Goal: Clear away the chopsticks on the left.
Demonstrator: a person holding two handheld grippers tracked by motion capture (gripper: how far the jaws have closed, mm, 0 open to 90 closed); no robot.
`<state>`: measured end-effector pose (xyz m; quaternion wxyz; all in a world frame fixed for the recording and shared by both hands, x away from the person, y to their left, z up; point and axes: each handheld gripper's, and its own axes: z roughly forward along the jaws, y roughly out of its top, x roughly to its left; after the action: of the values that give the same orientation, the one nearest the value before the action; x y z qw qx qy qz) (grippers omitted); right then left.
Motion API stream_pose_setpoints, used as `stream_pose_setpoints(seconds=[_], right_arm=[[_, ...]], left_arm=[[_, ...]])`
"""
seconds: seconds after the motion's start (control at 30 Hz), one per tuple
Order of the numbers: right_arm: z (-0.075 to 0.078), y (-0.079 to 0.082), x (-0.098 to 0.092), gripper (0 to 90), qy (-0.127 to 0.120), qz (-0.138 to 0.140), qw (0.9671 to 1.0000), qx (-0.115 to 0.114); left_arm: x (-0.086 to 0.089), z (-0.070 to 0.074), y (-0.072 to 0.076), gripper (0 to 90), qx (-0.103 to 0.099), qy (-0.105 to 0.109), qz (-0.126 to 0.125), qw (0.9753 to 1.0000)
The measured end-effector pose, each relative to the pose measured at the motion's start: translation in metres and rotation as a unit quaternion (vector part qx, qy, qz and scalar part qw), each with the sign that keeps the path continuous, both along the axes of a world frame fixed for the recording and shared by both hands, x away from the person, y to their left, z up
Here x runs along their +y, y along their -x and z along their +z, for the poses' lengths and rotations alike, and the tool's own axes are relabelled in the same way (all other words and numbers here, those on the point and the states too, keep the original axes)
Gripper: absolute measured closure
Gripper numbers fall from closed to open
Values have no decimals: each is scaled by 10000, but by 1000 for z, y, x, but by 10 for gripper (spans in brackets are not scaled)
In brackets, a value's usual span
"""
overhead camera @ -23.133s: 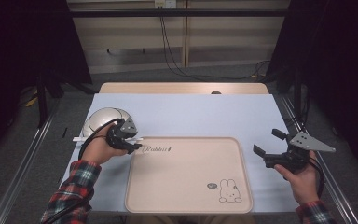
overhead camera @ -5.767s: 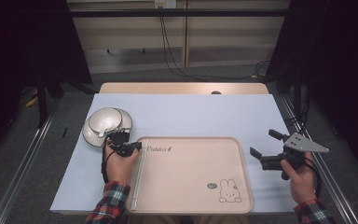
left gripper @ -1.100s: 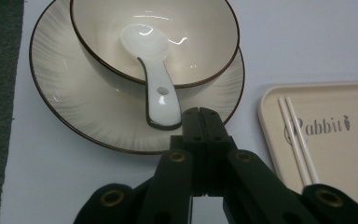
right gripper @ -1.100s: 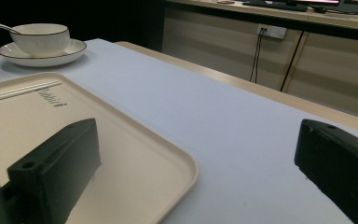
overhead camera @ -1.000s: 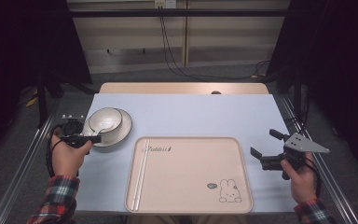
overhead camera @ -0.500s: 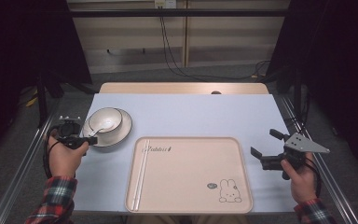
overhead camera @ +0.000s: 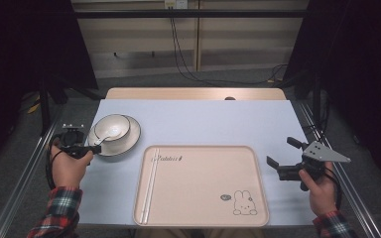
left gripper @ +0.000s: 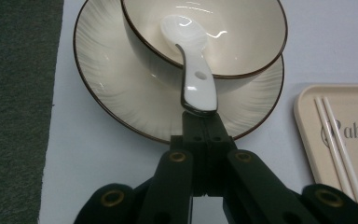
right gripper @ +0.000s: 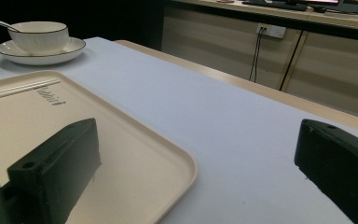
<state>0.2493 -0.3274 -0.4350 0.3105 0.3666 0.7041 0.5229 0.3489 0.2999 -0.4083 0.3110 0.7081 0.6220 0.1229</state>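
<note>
The left gripper [left gripper: 200, 122] clamped the spoon [left gripper: 193, 70] handle; the right gripper [overhead camera: 284, 157] gaped beside the "Rabbit"-lettered tray [overhead camera: 203, 218].

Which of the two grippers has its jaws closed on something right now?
The left gripper, beside the plate: its jaws are shut on the white spoon resting in the bowl. The right gripper stands wide open, holding nothing.
</note>
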Motion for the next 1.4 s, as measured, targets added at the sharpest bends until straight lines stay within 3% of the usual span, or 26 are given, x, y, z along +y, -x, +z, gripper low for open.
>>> stream_pose_setpoints(seconds=[0.37, 0.67, 1.13, 1.27, 1.4], right_arm=[[-1, -1, 0, 0, 43, 48, 10000, 43], [-3, -2, 1, 0, 131, 65, 9999, 55], [-1, 3, -1, 0, 106, 46, 9999, -7], [-2, 3, -1, 0, 141, 50, 9999, 49], [-2, 0, -2, 0, 83, 15, 10000, 20]], left_arm=[[10, 1, -4, 900, -40, -95, 182, 9998], [15, 4, -7, 900, -60, -34, 341, 9994], [15, -6, -18, 900, -158, -176, 547, 9982], [16, -4, -17, 900, -145, -152, 564, 9982], [15, 7, -13, 900, -304, 43, 527, 9981]])
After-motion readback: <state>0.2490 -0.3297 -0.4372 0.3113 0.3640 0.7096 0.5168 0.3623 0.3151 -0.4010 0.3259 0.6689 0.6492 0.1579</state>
